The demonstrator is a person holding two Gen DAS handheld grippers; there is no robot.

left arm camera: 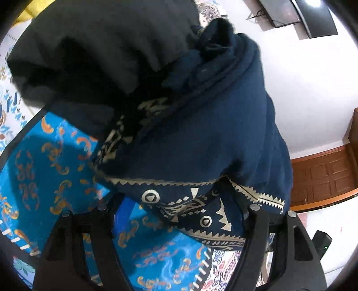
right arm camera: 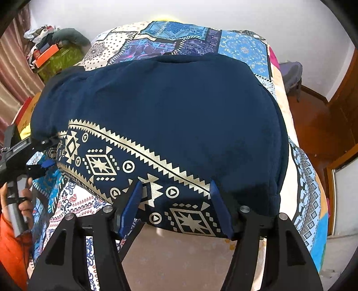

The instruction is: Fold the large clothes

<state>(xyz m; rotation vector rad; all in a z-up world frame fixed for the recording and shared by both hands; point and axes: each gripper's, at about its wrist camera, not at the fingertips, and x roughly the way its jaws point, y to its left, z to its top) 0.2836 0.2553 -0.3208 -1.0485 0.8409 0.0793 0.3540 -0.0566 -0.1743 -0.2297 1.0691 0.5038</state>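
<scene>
A large navy garment [right arm camera: 170,107] with a gold geometric band along its hem lies spread on the bed. In the right wrist view my right gripper [right arm camera: 176,208] stands open over the hem. Its blue pads [right arm camera: 132,208] are wide apart with the patterned band flat between them. My left gripper [right arm camera: 42,154] is at the garment's left corner, held by a hand [right arm camera: 22,201]. In the left wrist view the garment [left arm camera: 201,134] is bunched and draped close to the lens. Its hem lies loose between the wide jaws of the left gripper [left arm camera: 179,206]. Black-looking cloth [left arm camera: 89,44] covers the upper left.
A patchwork quilt [right arm camera: 243,49] covers the bed [left arm camera: 44,167]. Wooden floor [right arm camera: 313,125] and a door lie to the right, a green box with clutter [right arm camera: 60,58] at the back left. A screen [left arm camera: 297,15] hangs on the wall. An orange sleeve [right arm camera: 9,250] is at the left.
</scene>
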